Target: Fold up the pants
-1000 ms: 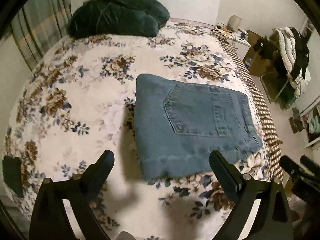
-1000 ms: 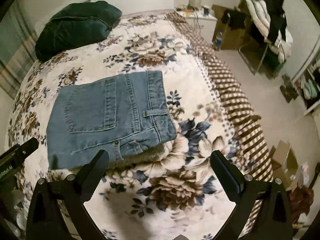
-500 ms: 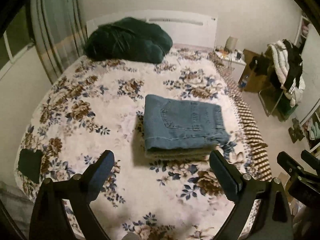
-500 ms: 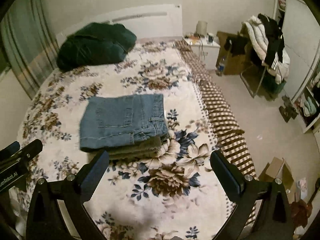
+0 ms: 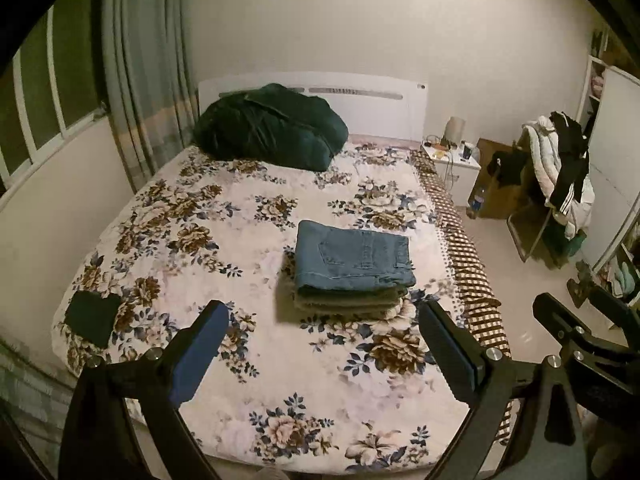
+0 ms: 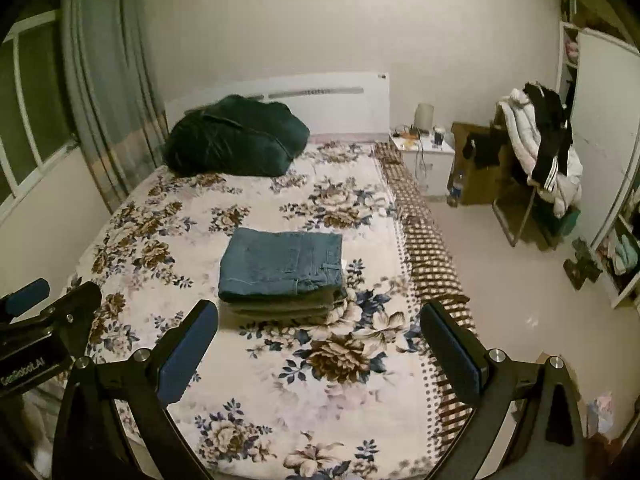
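Folded blue jeans (image 5: 352,258) lie on top of a stack of folded olive pants (image 5: 348,302) in the middle of the floral bed (image 5: 224,264). The jeans (image 6: 282,262) and the olive stack (image 6: 284,307) also show in the right wrist view. My left gripper (image 5: 326,338) is open and empty, well back from the stack, over the foot of the bed. My right gripper (image 6: 320,338) is open and empty, equally far back. The right gripper's body (image 5: 588,332) shows at the right edge of the left wrist view.
A dark green bundle (image 5: 268,126) lies by the white headboard (image 5: 360,100). A small dark cloth (image 5: 90,316) sits at the bed's left corner. A nightstand (image 5: 452,160), a chair piled with clothes (image 5: 560,172) and shelves stand to the right. Curtains (image 5: 136,92) hang at left.
Both grippers have pulled far back and up from the stack; the jeans now look small and the whole bed and room are in view. Both stay open.
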The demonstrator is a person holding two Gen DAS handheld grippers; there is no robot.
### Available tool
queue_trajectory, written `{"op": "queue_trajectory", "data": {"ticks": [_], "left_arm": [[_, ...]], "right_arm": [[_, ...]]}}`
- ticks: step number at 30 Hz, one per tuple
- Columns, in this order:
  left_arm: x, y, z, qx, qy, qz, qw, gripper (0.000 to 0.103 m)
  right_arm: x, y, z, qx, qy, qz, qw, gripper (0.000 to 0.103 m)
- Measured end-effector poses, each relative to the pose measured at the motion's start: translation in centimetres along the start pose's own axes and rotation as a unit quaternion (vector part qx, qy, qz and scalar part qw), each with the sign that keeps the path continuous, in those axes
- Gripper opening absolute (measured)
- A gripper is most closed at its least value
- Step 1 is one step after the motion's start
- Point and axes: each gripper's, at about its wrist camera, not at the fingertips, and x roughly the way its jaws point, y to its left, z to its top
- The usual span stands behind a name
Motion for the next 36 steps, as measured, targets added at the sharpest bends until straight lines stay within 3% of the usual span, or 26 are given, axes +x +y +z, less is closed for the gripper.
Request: {"op": "queue_trajectory", "data": {"ticks": [5,10,13,15,24,36], "left_arm": [[-2.9,0.2,-0.3,-0.008,-0.008,-0.002,0.9999,0.097],[-4.2,0.6,0.0,-0.006,-0.015,-0.002,0.9999,0.097],[-4.7,0.8,0.0,-0.006,-0.019,0.000,0.9998,0.097],[-4.8,0.9,-0.1,-0.003,-0.022,0.001,0.9998,0.103],[-4.2,1.0,-0.6,-0.002,0.010,-0.005,0.9999,0.103],[-4.7,0.7,-0.3,0.008,0.005,0.005,0.9999,0.103]], "right_arm": [[-5.1,0.3,-0.2,-0.005,-0.017,0.001,1.000,0.103],[-7.7,0.4,0.1,-0.003,-0.028,-0.001,1.000,0.103],[-8.1,0.4,0.7,-0.002,-0.027,-0.001,1.000,0.103],[-8.4,0.5,0.7,-0.003,-0.029,-0.003,1.000,0.103],[-7.3,0.9,1.3,-0.007,-0.004,-0.010,1.000,0.103],[-7.0,0.6,1.1,-0.005,-0.001,-0.008,1.000,0.103]]}}
